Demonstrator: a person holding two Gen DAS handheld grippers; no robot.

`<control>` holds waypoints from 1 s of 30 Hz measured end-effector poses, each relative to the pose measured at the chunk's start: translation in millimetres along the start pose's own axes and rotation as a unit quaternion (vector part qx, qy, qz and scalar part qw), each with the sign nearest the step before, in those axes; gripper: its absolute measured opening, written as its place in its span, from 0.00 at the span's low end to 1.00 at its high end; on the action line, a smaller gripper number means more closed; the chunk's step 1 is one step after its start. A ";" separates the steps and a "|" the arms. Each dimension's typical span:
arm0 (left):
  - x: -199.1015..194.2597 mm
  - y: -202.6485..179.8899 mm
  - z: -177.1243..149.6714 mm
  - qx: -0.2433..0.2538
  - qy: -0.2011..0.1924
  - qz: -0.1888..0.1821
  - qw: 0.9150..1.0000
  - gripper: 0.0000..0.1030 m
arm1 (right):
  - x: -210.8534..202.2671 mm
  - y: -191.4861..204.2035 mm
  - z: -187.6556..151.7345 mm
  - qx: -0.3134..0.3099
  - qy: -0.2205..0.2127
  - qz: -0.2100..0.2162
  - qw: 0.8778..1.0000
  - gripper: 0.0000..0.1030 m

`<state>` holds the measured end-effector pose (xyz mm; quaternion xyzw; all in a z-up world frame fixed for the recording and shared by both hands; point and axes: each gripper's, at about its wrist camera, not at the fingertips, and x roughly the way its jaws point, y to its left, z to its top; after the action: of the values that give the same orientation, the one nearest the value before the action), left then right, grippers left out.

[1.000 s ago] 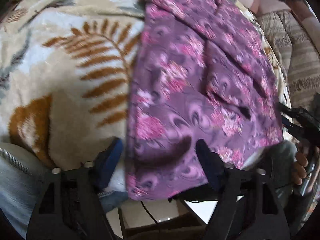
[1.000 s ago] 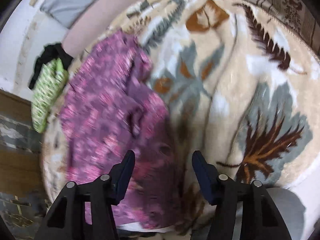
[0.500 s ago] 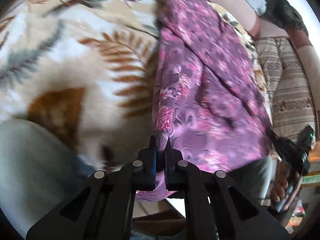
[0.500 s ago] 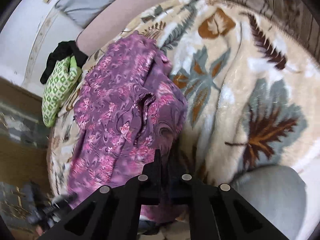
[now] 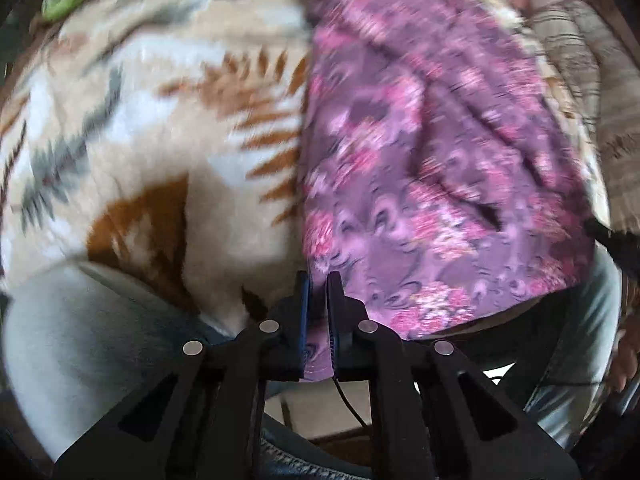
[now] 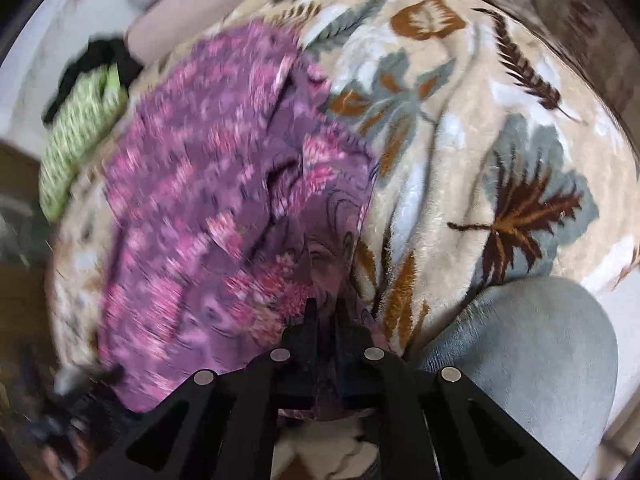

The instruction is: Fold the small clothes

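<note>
A purple garment with pink flowers (image 5: pixel 432 152) lies on a cream blanket with leaf prints (image 5: pixel 152 120). My left gripper (image 5: pixel 318 280) is shut on the garment's near left corner at the blanket's front edge. In the right wrist view the same garment (image 6: pixel 208 208) lies left of centre, bunched in the middle. My right gripper (image 6: pixel 324 306) is shut on its near right corner. Both views are blurred by motion.
A green patterned cloth (image 6: pixel 80 128) with a black item (image 6: pixel 100 56) lies at the blanket's far left edge. The person's knees in grey trousers (image 6: pixel 532 360) press against the front edge. A striped sofa cover (image 5: pixel 580 80) lies to the right of the blanket (image 6: pixel 500 140).
Both grippers were open over the garment's near edge one second ago. They have shut on its two near corners and are now lifting and pulling the fabric.
</note>
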<state>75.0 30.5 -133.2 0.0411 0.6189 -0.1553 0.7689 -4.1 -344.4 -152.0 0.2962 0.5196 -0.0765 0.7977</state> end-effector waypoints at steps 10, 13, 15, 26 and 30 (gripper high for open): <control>-74.8 -1.6 28.4 -0.024 -0.160 -0.017 0.987 0.75 | -73.7 38.6 18.2 -0.032 -0.163 0.067 0.984 0.92; -79.2 0.5 35.0 -0.032 -0.182 -0.017 0.983 0.75 | -67.9 60.7 28.7 -0.053 -0.163 0.077 0.982 0.92; -70.4 -1.2 46.6 -0.042 -0.174 -0.019 0.984 0.75 | -62.0 69.8 35.4 -0.066 -0.156 0.091 0.981 0.92; -34.1 9.3 106.9 -0.051 -0.158 -0.022 0.986 0.75 | -25.6 76.6 82.1 -0.090 -0.102 0.135 0.981 0.84; -27.1 15.3 129.3 -0.063 -0.156 -0.024 0.985 0.75 | -11.6 74.8 106.7 -0.098 -0.095 0.126 0.983 0.84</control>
<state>195.7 17.1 -79.2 -0.0467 0.5007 -0.1393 0.8530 106.4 -344.6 -82.1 0.2708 0.4053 0.0483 0.8718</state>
